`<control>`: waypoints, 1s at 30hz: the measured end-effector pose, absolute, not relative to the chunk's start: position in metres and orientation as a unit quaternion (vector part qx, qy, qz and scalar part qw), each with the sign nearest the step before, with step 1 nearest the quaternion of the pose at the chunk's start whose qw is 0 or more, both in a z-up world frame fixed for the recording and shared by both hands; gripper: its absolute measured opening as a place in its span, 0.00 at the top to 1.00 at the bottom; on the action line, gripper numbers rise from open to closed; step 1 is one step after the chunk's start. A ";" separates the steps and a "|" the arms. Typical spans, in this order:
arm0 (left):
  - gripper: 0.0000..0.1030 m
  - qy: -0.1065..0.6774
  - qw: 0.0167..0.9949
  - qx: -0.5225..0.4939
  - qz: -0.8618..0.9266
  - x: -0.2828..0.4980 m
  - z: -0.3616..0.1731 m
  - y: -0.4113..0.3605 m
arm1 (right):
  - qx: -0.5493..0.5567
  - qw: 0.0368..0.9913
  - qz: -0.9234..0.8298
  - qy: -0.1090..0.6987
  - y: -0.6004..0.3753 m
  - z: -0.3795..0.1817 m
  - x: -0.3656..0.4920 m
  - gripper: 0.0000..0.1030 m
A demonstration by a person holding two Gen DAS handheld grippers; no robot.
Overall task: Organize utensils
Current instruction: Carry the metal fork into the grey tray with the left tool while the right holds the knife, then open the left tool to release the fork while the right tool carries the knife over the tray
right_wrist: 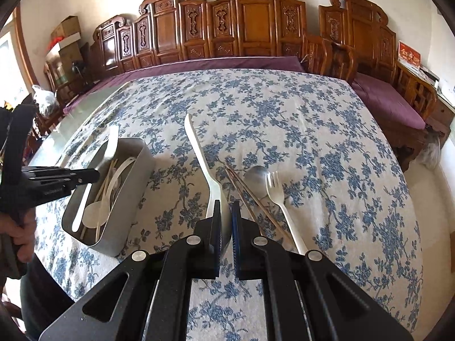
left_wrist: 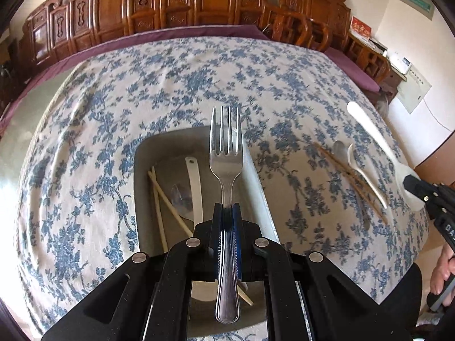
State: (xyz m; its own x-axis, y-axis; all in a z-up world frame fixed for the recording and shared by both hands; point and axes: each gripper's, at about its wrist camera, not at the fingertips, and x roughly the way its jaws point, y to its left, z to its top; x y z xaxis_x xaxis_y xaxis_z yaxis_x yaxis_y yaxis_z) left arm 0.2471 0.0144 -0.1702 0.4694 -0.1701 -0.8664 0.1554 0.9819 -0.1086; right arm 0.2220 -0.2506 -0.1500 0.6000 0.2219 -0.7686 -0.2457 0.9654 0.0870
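Note:
My left gripper [left_wrist: 227,207] is shut on a metal fork [left_wrist: 226,153], tines pointing forward, just above the grey rectangular container [left_wrist: 176,139]. Pale chopsticks [left_wrist: 159,199] and a white utensil [left_wrist: 194,182] lie inside it. In the right wrist view my right gripper [right_wrist: 226,207] is shut on the wide end of a white paddle [right_wrist: 199,147], whose handle points away over the cloth. To its right, brown chopsticks [right_wrist: 256,199], a metal spoon [right_wrist: 257,177] and a white plastic fork [right_wrist: 277,196] lie on the table. The left gripper [right_wrist: 95,174] hangs over the container [right_wrist: 133,199].
A blue-flowered cloth [right_wrist: 284,119] covers the table. Carved wooden benches [right_wrist: 250,28] with purple cushions stand along its far and right sides. A hand [right_wrist: 22,238] holds the left tool at the near left edge. Cardboard boxes [right_wrist: 66,37] are stacked at the back left.

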 end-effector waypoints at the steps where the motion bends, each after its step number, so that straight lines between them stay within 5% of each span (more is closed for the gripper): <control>1: 0.94 0.510 0.855 -0.008 -0.094 0.249 -0.175 0.015 | -0.014 0.894 0.134 0.428 -0.248 -0.151 0.223 0.93; 18: 0.94 0.546 0.834 -0.001 -0.077 0.264 -0.214 0.002 | -0.012 0.890 0.146 0.432 -0.240 -0.160 0.223 0.93; 30: 0.93 0.489 0.868 -0.024 -0.083 0.232 -0.157 0.030 | -0.005 0.886 0.169 0.432 -0.208 -0.157 0.216 0.93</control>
State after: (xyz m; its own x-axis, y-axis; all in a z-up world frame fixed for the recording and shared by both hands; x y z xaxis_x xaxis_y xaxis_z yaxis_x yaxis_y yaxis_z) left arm 0.2322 0.0301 -0.1568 0.5072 -0.1681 -0.8453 0.1206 0.9850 -0.1236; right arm 0.2162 -0.2083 -0.1575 0.5688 0.2951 -0.7677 -0.3040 0.9428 0.1372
